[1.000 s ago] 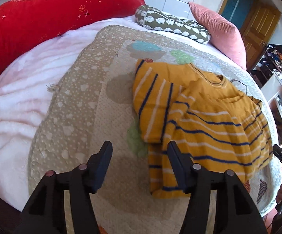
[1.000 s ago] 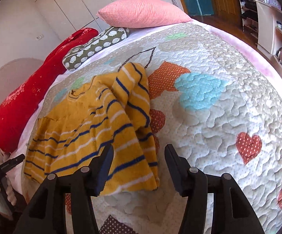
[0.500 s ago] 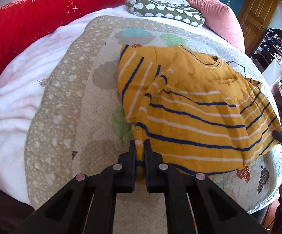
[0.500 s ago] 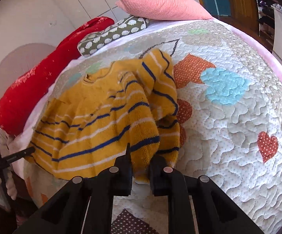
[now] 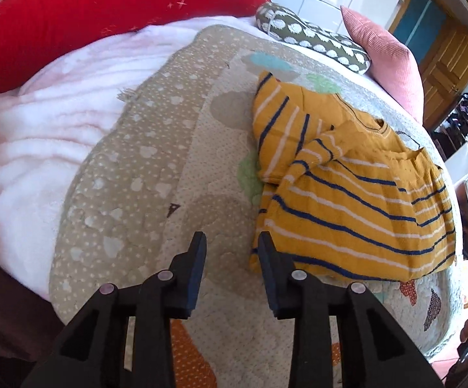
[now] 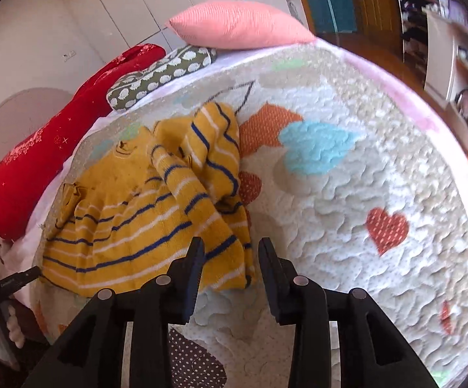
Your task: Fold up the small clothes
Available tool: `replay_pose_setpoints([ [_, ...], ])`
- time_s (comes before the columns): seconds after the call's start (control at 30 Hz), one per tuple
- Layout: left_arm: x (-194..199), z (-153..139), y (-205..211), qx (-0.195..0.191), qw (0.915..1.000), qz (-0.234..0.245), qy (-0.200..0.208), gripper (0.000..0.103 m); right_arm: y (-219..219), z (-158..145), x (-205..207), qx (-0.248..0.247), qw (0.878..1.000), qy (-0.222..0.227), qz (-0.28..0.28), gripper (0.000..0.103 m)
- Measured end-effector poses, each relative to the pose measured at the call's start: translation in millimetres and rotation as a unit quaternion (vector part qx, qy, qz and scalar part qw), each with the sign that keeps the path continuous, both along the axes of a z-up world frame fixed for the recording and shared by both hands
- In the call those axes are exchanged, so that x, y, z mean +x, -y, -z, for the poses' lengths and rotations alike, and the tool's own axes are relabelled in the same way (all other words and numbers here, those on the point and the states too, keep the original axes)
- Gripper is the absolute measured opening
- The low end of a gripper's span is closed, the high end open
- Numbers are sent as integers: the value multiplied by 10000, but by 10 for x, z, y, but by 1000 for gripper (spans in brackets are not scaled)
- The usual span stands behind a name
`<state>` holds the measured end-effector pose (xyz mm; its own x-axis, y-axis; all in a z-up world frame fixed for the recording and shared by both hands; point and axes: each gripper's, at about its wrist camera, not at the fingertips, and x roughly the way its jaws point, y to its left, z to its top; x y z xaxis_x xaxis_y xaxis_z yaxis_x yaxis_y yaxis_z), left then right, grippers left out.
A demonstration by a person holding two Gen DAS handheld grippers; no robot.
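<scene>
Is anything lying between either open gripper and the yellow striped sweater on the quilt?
Nothing visible does. The left gripper and right gripper both sit at the near hem of the yellow navy-and-white striped sweater, with only bare patterned quilt nearby.

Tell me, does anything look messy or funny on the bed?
Yes: the yellow striped sweater isn't folded neatly. One sleeve lies crooked and bunched across its front, and the edges don't line up. Both grippers, left and right, are open, holding nothing.

Knit cloth sweater (image 5: pixel 356 200); quilted cloth bedcover (image 5: pixel 169 168); seemingly fleecy blanket (image 5: pixel 33 135).
</scene>
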<state>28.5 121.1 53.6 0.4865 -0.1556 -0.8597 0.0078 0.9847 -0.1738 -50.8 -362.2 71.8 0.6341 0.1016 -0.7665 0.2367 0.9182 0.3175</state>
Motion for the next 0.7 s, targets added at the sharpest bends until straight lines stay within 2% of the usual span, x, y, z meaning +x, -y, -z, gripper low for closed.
replay_pose_setpoints([
  [0.07,-153,-38,-55,23,9998,-119,156,35,-150,-193,53,-90,9995,258,-178,37],
  [0.13,-304,-44,-115,-47,9994,-228,263,44,-386,-304,193,-44,9980,360,-511,37],
  [0.2,-433,-37,-153,-116,9989,-300,332,45,-711,-316,422,29,9952,328,-917,37],
  [0.4,-682,-80,-150,78,9984,-206,513,46,-1948,23,1309,99,9834,-143,-1808,35],
  [0.57,-839,-100,-247,8,9982,-178,574,50,-2878,391,2002,-672,9754,-579,-2019,36],
  [0.7,-854,-85,-335,-148,9983,-182,540,51,-3355,480,2250,-783,9707,-571,-2199,37],
])
